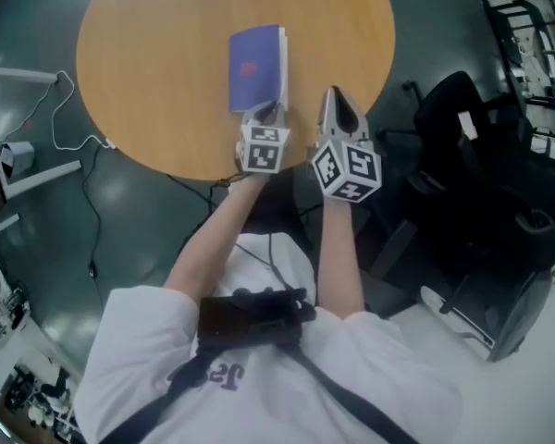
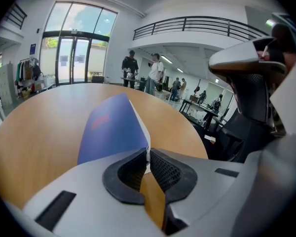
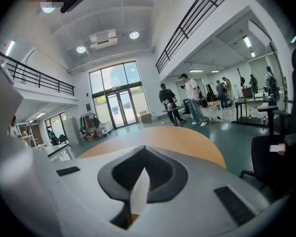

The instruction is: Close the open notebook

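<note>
Notebook lies closed, blue cover up, on the round tabletop. Left gripper covers its near corner, jaws all but together. Whether they nip the page edge is hard to make out. Right gripper just beside, jaws together, empty.

Open-plan office hall: a balcony railing runs above tall glass doors, people stand talking on the green floor, and a black swivel chair waits beside a round wooden tabletop.
</note>
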Motion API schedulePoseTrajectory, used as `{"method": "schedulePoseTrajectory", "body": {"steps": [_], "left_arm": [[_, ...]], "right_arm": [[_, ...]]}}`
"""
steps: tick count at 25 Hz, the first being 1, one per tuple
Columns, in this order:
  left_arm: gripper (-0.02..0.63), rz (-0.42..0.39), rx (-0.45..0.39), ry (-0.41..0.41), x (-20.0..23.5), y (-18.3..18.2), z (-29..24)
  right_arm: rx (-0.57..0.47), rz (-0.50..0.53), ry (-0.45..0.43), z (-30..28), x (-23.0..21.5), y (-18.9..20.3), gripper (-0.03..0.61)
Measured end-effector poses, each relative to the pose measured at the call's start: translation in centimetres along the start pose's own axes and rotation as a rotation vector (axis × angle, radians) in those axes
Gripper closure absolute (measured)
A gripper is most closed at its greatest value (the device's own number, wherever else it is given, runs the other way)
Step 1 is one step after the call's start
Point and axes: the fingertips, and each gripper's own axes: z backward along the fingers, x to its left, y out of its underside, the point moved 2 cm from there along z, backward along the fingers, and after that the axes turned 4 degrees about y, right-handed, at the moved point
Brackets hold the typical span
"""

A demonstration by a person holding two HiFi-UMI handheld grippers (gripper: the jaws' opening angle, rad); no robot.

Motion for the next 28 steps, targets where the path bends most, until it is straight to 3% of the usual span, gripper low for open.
{"method": "schedulePoseTrajectory", "body": {"steps": [12, 17, 28], "left_arm": [[0.577, -0.023, 0.122, 0.020, -0.7, 2.7, -3.2], [0.575, -0.037, 0.114, 0.081, -1.4, 3.2, -3.7], [0.574, -0.023, 0.044, 0.133, -2.2, 1.8, -1.3]], "right_arm": [[0.033, -0.026, 0.040, 0.7, -2.1, 1.9, 0.560], [0.025, -0.040, 0.045, 0.6, -1.7, 1.8, 0.560], [-0.042, -0.063, 0.037, 1.5, -1.2, -0.1, 0.560]]}}
